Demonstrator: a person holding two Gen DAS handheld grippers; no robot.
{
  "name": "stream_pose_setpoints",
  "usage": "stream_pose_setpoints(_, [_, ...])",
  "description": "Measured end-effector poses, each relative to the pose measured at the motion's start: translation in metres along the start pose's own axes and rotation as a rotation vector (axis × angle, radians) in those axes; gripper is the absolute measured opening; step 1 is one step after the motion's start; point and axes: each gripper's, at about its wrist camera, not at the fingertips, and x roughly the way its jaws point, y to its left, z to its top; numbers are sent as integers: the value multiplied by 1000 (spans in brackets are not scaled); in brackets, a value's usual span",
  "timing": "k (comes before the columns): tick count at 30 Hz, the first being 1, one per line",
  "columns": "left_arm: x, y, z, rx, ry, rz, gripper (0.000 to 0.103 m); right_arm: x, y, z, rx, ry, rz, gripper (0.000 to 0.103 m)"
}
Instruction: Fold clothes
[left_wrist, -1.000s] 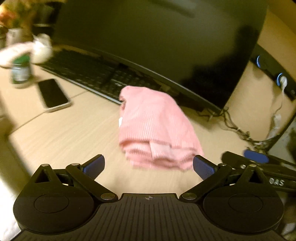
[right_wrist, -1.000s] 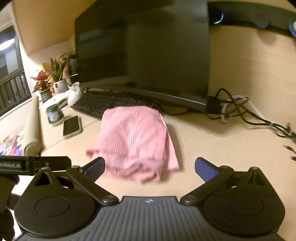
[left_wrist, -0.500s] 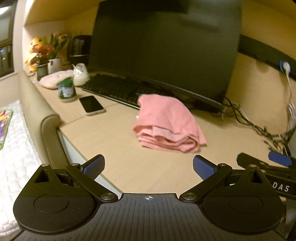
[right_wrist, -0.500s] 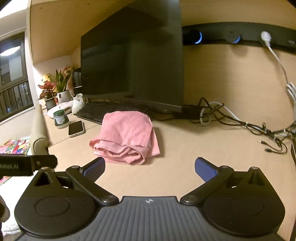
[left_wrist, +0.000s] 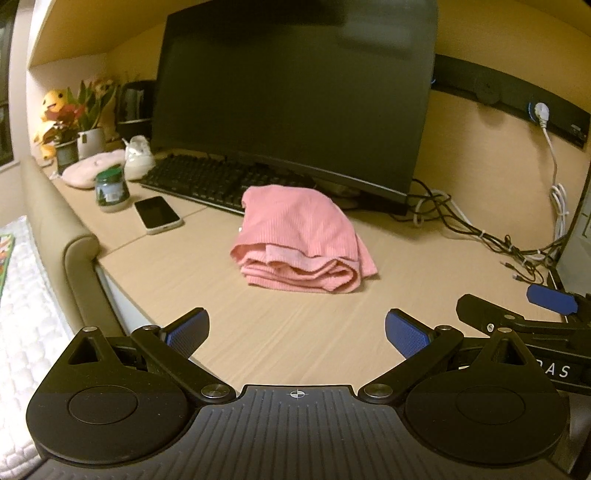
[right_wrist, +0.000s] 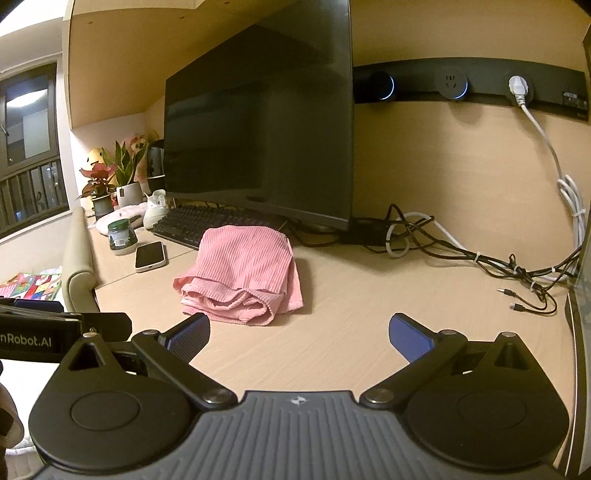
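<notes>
Presently we find the pink ribbed garment (left_wrist: 301, 240) folded on the desk (left_wrist: 295, 332) before the monitor (left_wrist: 295, 92), light, limp, creasing readily; best taken at its layered near edge. Left gripper (left_wrist: 294, 328) and right gripper (right_wrist: 299, 334) stand released, well apart from it.

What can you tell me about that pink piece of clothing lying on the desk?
The pink garment is a ribbed knit, folded into a thick, slightly uneven bundle with its layered edges and a hem band facing the cameras. It lies flat on the light wooden desk, its far edge reaching the black keyboard in front of the dark monitor. Neither open hand-held gripper touches it.
</notes>
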Motion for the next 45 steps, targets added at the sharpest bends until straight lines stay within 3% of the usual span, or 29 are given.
stream_pose_setpoints(22, [6,-8,-8,-19,52,30,103,9,-12,-8,19,58,22,103])
stream_pose_setpoints(27, [3,-10,-10,3,48,66,103,7,-9,-10,22,58,31,103])
stream_pose_setpoints(45, [0,8,-13,-39,46,51,103,10,5,-9,-3,59,45,103])
